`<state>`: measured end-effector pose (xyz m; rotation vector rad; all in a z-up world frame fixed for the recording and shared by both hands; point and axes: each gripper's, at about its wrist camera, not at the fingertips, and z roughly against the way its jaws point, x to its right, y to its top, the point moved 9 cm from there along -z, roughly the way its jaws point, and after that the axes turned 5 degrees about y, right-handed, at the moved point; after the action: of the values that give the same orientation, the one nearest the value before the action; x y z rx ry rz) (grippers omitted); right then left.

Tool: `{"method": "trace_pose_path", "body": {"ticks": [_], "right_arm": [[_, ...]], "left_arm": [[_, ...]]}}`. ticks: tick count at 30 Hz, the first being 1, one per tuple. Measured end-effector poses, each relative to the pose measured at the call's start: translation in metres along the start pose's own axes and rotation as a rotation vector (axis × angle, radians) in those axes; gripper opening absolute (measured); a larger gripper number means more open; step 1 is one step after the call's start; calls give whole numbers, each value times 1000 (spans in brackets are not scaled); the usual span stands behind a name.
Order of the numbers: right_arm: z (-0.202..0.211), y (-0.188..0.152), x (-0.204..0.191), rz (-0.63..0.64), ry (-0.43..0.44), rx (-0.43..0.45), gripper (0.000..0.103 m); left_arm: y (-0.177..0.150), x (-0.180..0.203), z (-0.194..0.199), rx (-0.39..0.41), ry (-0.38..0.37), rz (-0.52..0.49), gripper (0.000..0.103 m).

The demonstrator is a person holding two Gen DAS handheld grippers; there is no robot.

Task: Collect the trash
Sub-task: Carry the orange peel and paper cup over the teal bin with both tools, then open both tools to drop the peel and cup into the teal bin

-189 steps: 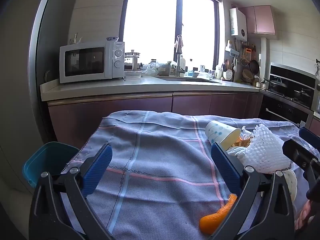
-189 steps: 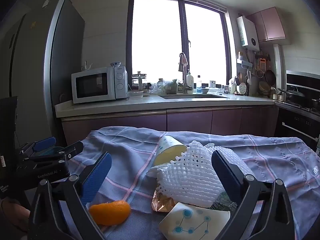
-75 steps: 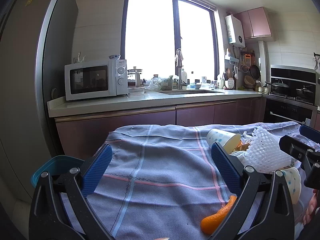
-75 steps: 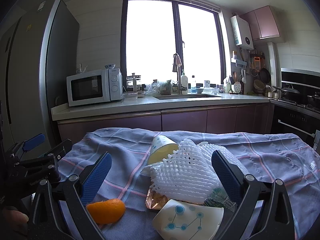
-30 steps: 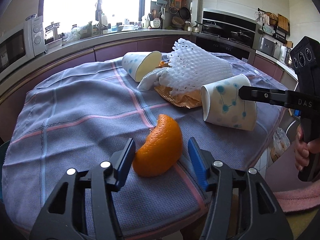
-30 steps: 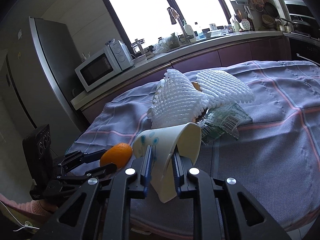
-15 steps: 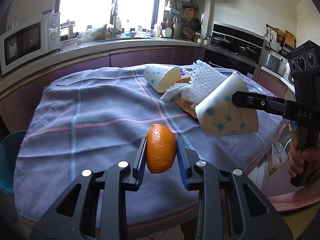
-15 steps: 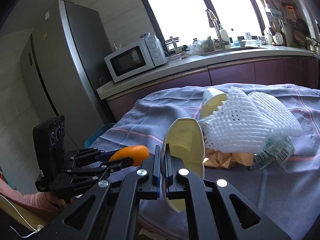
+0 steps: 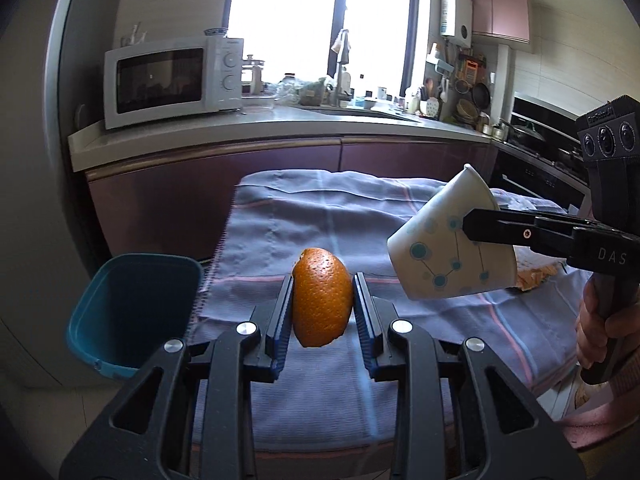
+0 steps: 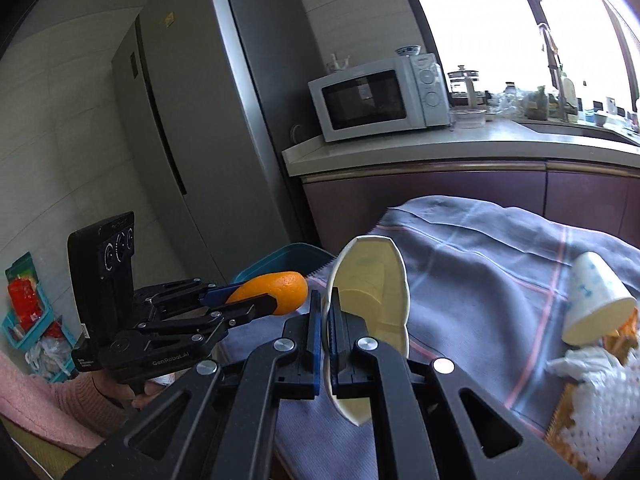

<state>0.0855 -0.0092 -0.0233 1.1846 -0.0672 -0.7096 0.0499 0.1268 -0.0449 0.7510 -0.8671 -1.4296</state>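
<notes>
My left gripper (image 9: 322, 300) is shut on a piece of orange peel (image 9: 322, 297) and holds it above the table's left end; the peel also shows in the right wrist view (image 10: 270, 292). My right gripper (image 10: 325, 320) is shut on the rim of a squashed white paper cup (image 10: 370, 300) with blue dots, also seen in the left wrist view (image 9: 448, 254). A blue bin (image 9: 134, 308) stands on the floor at the table's left end, below and left of both grippers; its rim shows in the right wrist view (image 10: 280, 262).
A grey-blue checked cloth (image 9: 320, 220) covers the table. A second paper cup (image 10: 596, 304), white foam netting (image 10: 600, 416) and an orange-gold wrapper (image 10: 622, 340) lie on it to the right. A counter with a microwave (image 9: 168, 80) and a fridge (image 10: 208, 120) stand behind.
Both grippers have swung left toward the table's left end, carrying the peel and the cup. The blue bin has come into view beside them.
</notes>
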Motion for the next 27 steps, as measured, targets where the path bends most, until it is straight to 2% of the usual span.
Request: {"method": "trace_pose_path", "body": {"ticks": [8, 13, 27], "right_arm": [[-81, 37, -39, 26, 137, -55, 2], [-135, 49, -46, 10, 170, -120, 2], [-249, 44, -46, -48, 165, -333, 2]], "left_arm": [[9, -93, 0, 14, 161, 81, 29], [11, -142, -12, 0, 232, 113, 29], [-12, -219, -75, -96, 302, 172, 29]]}}
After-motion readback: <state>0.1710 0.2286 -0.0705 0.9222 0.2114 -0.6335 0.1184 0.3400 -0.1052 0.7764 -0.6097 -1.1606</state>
